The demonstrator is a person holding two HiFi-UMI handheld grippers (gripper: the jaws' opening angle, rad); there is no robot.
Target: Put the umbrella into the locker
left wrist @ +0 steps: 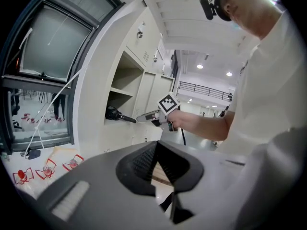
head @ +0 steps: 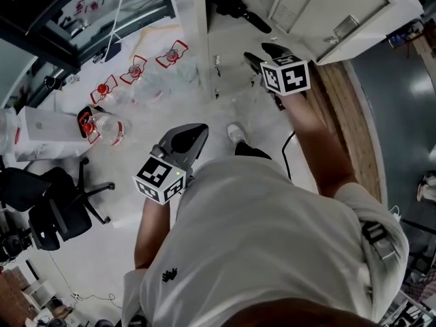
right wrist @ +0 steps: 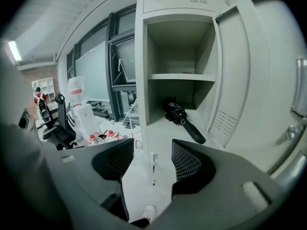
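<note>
A folded black umbrella [right wrist: 182, 119] lies on the lower shelf of the open locker [right wrist: 144, 104], handle pointing out toward the door [right wrist: 240, 104]. The head view shows the umbrella [head: 240, 9] inside the locker, at the top. My right gripper [right wrist: 152, 143] is open and holds nothing, a little in front of the shelf, aimed at the umbrella. In the head view my right gripper [head: 262, 54] hangs just below the locker opening. My left gripper [left wrist: 156, 145] is shut with nothing in it. It is held back near my waist [head: 194, 133] and points toward the locker [left wrist: 124, 99].
Several water bottles with red labels [head: 136, 70] stand on the floor to the left by the window. A white box [head: 41, 131] and a black office chair [head: 54, 196] are further left. The locker door [head: 340, 5] swings out to the right.
</note>
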